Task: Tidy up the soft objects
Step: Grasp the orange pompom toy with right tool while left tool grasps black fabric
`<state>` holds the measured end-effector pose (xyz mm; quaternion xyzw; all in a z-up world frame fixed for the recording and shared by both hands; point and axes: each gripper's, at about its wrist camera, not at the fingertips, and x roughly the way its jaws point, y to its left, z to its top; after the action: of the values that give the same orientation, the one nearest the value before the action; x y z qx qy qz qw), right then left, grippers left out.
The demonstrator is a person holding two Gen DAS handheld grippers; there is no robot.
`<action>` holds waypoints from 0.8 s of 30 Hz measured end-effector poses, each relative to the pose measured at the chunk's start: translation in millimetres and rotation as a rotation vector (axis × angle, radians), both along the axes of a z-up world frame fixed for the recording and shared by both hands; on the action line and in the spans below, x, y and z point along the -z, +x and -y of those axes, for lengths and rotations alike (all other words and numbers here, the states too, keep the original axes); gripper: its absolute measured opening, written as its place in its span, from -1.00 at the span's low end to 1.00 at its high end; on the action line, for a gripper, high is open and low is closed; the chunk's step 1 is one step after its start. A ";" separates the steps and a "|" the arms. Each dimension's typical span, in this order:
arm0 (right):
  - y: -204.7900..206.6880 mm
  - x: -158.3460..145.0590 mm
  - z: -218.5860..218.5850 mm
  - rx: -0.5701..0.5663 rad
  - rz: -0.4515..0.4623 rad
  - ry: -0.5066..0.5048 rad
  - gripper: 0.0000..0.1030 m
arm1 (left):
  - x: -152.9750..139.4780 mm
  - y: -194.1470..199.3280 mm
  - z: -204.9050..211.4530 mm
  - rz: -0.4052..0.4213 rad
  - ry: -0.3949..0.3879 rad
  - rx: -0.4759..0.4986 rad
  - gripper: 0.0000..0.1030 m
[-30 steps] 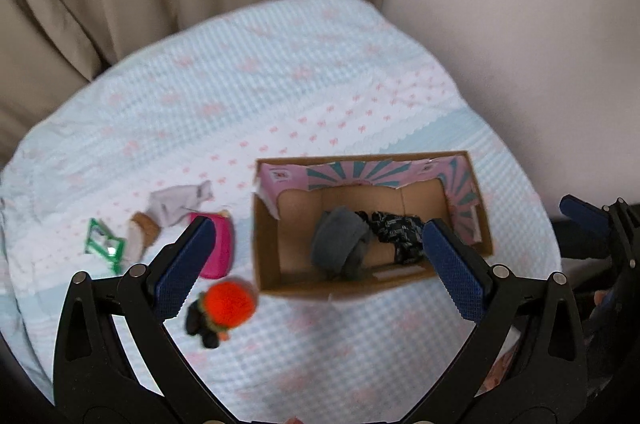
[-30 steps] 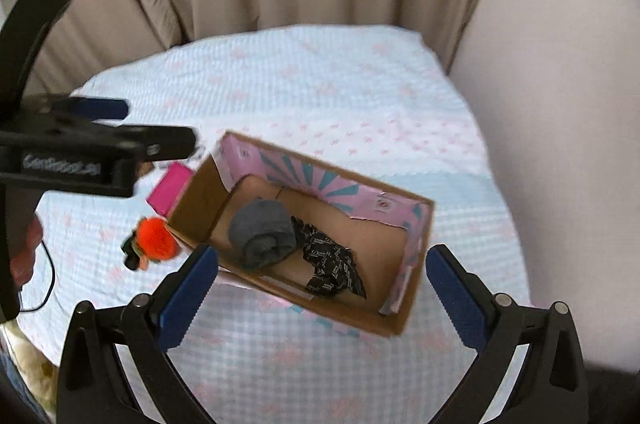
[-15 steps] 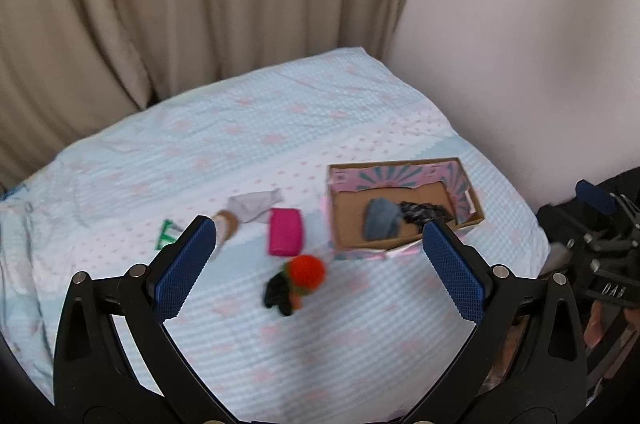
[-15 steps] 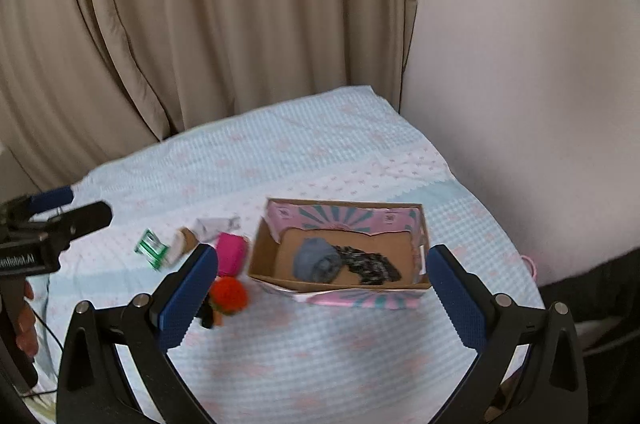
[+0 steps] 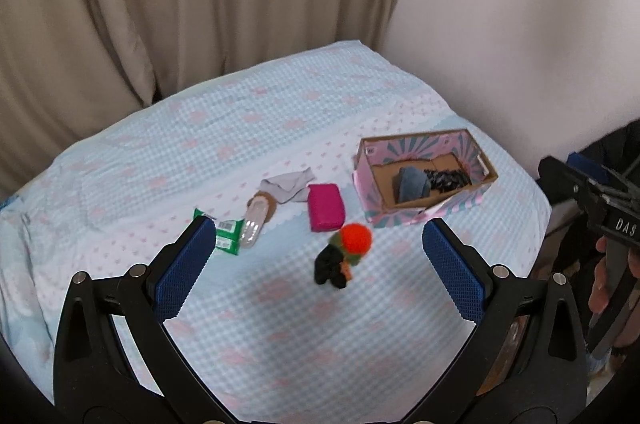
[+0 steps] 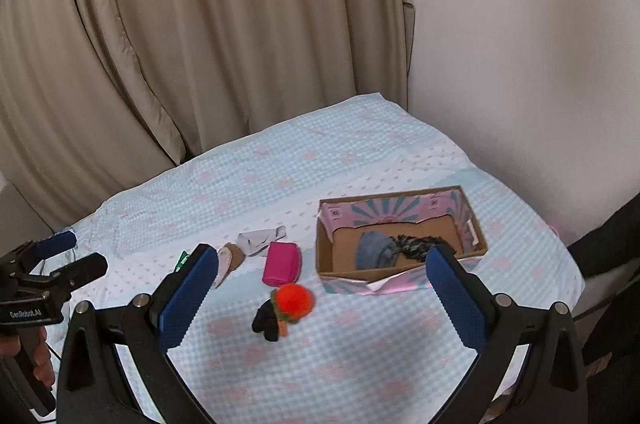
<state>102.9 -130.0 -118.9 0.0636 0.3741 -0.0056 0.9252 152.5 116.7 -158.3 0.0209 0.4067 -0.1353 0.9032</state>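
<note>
Item: bed (image 5: pixel 280 324), checked blue cover with pink marks, serving as the work surface.

Box (image 5: pixel 486 171): cardboard, pink and teal print, sitting at the right of the bed. It is holding a grey roll (image 5: pixel 412 181) and a black patterned cloth (image 5: pixel 446 177), touching each other.

Loose items, lying left of the box:
- Orange pompom toy (image 5: pixel 350 242) with black and green parts, lying nearest the grippers.
- Pink pouch (image 5: pixel 325 206), lying just beside the toy, on its far side.
- Pale cloth (image 5: pixel 290 185), resting against a slipper (image 5: pixel 260 214).
- Green packet (image 5: pixel 224 236), partly hidden behind the left gripper's finger.

Left gripper (image 5: pixel 320 264): spread wide, carrying nothing, hovering well above the bed. Right gripper (image 6: pixel 322 288): likewise wide and bare, also high.

Step in hand, as judged: reaching for the next soft piece, most likely the toy, for moving into the box.

Handling notes:
- Coming down square over the pompom, with the fingers straddling its round body, not the thin black end.
- Closing gently; it is likely squashing and slipping under a hard pinch.
- Keeping clear of the pouch beside it.
- Dropping it in the box's free end, away from the roll.
</note>
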 end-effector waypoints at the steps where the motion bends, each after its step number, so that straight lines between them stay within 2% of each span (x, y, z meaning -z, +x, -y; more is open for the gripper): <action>1: 1.1 4.2 -5.3 0.003 -0.001 0.005 1.00 | 7.7 3.1 -4.2 -0.004 0.004 0.015 0.99; 6: 15.1 38.3 -27.9 0.009 -0.029 0.031 1.00 | 53.5 17.5 -14.0 -0.039 -0.009 0.087 0.99; 10: 29.9 75.3 -39.5 0.018 -0.071 0.054 1.00 | 101.1 27.9 -7.2 -0.079 -0.024 0.139 0.99; 24: 82.8 225.2 -53.6 -0.025 -0.221 0.060 1.00 | 270.7 82.3 17.7 -0.170 -0.073 0.262 0.96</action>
<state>185.7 -76.4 -344.1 0.0857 0.4746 0.0104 0.8760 234.8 99.0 -429.0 0.0293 0.4702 -0.2677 0.8405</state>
